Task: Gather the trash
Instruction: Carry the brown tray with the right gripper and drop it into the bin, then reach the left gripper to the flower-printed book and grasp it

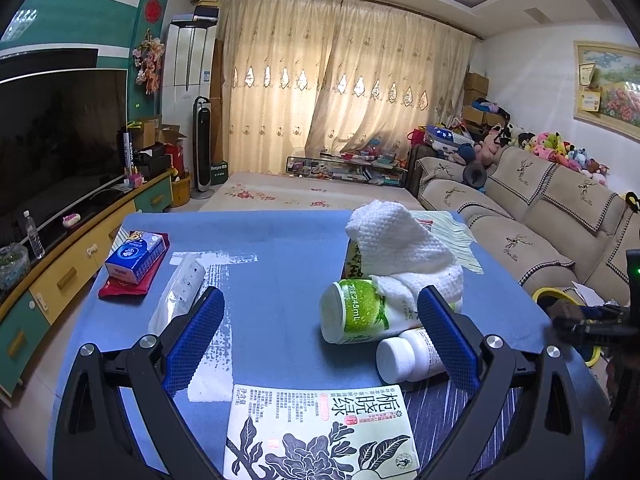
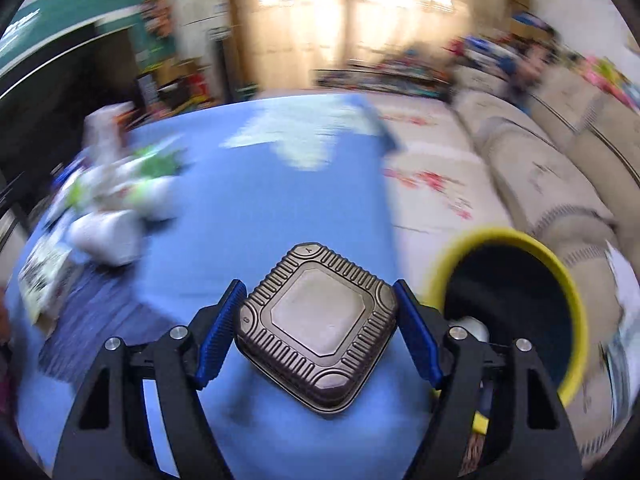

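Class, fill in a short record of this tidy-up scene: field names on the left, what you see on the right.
surface: blue table
right gripper: clamped on a dark ridged square container
bin: yellow-rimmed bin, off the table's right edge
left gripper: open, empty
still on table: green drink bottle, white pill bottle, white cloth

Tabletop [image 1: 280, 264]: blue, with white worn patches. Bin [image 2: 568, 280]: yellow rim, dark interior. Ribbed container [image 2: 318, 328]: dark brown. Can [image 1: 356, 312]: green and white. Cloth [image 1: 400, 240]: white, waffle-textured. Tool pads [image 1: 192, 344]: blue, on black arms.
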{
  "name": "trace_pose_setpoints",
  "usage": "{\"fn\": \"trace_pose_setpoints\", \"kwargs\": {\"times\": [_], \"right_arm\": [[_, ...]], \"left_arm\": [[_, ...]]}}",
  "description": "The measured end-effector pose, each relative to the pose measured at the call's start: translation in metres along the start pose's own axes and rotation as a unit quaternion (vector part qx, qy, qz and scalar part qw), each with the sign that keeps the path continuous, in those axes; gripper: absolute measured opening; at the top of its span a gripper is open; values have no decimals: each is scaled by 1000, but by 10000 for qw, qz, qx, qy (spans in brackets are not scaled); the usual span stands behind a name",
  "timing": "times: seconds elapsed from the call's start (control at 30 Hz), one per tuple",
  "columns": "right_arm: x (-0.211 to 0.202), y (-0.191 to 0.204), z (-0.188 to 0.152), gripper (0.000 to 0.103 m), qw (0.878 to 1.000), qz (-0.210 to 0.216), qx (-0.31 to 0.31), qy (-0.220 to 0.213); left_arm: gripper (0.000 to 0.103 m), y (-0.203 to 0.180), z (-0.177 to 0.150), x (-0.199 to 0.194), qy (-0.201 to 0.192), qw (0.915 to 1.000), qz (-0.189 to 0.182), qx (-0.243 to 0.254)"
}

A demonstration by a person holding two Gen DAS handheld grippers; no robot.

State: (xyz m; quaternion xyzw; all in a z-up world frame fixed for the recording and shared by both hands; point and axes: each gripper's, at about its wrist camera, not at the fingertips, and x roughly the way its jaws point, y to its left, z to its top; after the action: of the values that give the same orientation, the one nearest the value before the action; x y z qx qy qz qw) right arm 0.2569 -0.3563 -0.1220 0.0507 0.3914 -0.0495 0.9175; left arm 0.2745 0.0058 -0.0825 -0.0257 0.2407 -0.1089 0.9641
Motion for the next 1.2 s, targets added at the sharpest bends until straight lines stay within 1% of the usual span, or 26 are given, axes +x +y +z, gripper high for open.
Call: {"fn": "trace_pose_setpoints", "kwargs": {"times": [0.13,0.23,0.43,0.47,0.5,0.7,0.93,1.03,1.13,1.2], "right_arm": [[9,-63,-6,71,9952,-642,736,36],[18,-95,-13,71,9893,-971,1074,168],[27,-127,-24,72,9809,-1327,1392,300],[29,-131,-24,74,9798,-1356,1438,309],[30,-136,-24,79,9789,-1382,1473,303],[24,-133,-26,80,9774,-1452,1517,232],[12,-116,-29,83,9818,-1198,1466,139],[7,-113,-32,83,9823,-1087,1520,133],[1,-110,-33,84,9830,-1045,1508,107],[-4,-108,-35,84,9837,-1033,1471,81]], "left_arm": [[96,0,0,-1,6,10000,10,16],[96,0,-1,-1,25,10000,21,16],[96,-1,-1,1,94,9999,44,44],[96,-1,-1,2,102,9999,46,49],[96,-1,-1,2,109,9999,45,56],[96,-2,-2,3,124,9999,38,80],[96,-4,-2,5,144,9998,49,150],[96,-3,0,5,213,9997,73,134],[96,5,6,-4,279,9996,42,34],[96,13,6,-12,302,9995,53,53]]}}
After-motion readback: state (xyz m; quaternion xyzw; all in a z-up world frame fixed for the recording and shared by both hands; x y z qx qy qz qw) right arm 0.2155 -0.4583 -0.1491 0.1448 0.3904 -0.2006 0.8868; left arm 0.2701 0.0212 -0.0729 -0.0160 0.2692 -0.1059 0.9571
